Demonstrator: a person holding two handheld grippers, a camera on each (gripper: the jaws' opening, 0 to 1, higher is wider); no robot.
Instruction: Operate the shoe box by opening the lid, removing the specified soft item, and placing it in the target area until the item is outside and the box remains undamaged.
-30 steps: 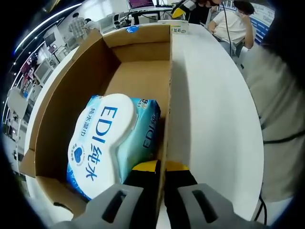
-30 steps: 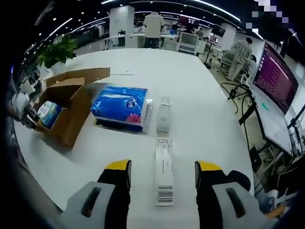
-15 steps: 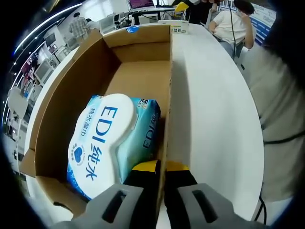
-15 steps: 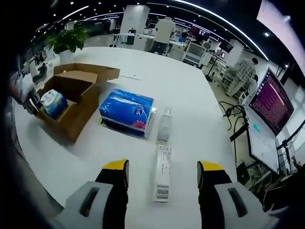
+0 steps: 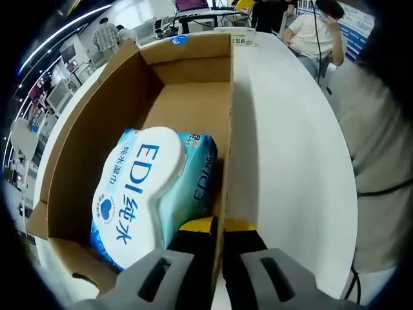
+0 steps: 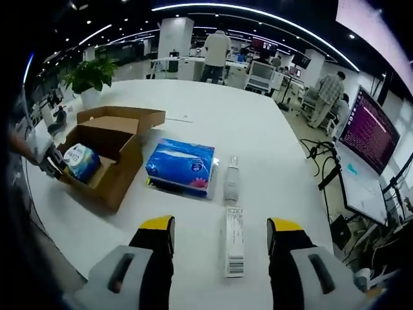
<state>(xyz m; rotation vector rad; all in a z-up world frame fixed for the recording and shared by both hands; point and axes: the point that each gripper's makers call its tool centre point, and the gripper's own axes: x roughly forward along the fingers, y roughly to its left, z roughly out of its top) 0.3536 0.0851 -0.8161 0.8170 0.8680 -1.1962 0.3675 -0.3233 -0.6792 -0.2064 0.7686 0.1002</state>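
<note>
Lid is already open, so I judge the step in hand to be bracing the box [image 5: 193, 110] while the soft pack gets fetched out. In the left gripper view my left gripper [image 5: 218, 227] has its jaws nearly closed, pinching the box's side wall: one yellow tip sits inside, just beside the pack [image 5: 148, 194], the other outside over the table [image 5: 290, 148]. The pack lies inside the box, at the end nearest that gripper, not yet lifted.

In the right gripper view my right gripper [image 6: 221, 236] hangs above the table with jaws wide apart, holding nothing, well apart from the box [image 6: 106, 152]. Between them lie a blue tissue pack [image 6: 182, 166], a small bottle [image 6: 231, 183] and a long carton [image 6: 233, 250]. Next, I'd bring the right gripper over to the box and close gently on the pack without crushing the wall.
</note>
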